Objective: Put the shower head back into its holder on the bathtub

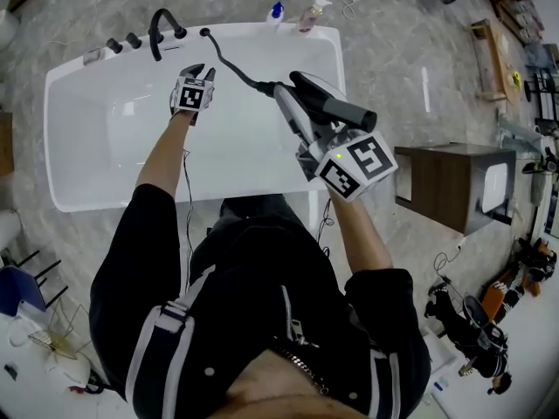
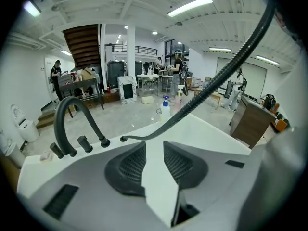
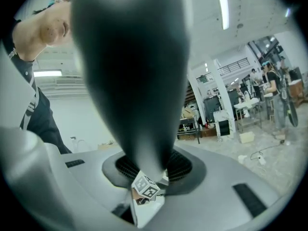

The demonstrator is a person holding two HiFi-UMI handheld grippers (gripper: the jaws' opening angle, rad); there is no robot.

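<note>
Status: carry step. The shower head is in the air, not seated yet.

Upper left of the head view: bathtub (image 1: pixel 61 147) deck with two knobs (image 1: pixel 123 42) and the black arched faucet (image 1: pixel 157 26). The left tool (image 1: pixel 202 72) hovers just right of the faucet, over the tub's inside near the far rim. Its jaws are spread with nothing between the pads (the left gripper view shows only white tub in the gap; the hose runs above it, no contact).

Just right of the faucet, the hose (image 1: pixel 234 64) comes out of a small black socket (image 1: pixel 206 32) on the rim. My read is that this socket is the holder, but I can't confirm it at this size.

Centre right: the shower head (image 1: pixel 339 106) sits above the tub's right-hand side, well apart from the socket. It is pinched in the right tool (image 3: pixel 147 166), jaws clamped on its dark body.

Next move, as I judge it: bring the right tool up-left in frame to the socket, point the hose end down into it, and feed the slack back so the hose doesn't kink. The left tool is free to guide the hose.

Blind spots:
- The right gripper view is mostly blurred dark body, so the pad contact line isn't readable.
- The spray face isn't visible.
- The person's torso hides the tub's near rim.
</note>
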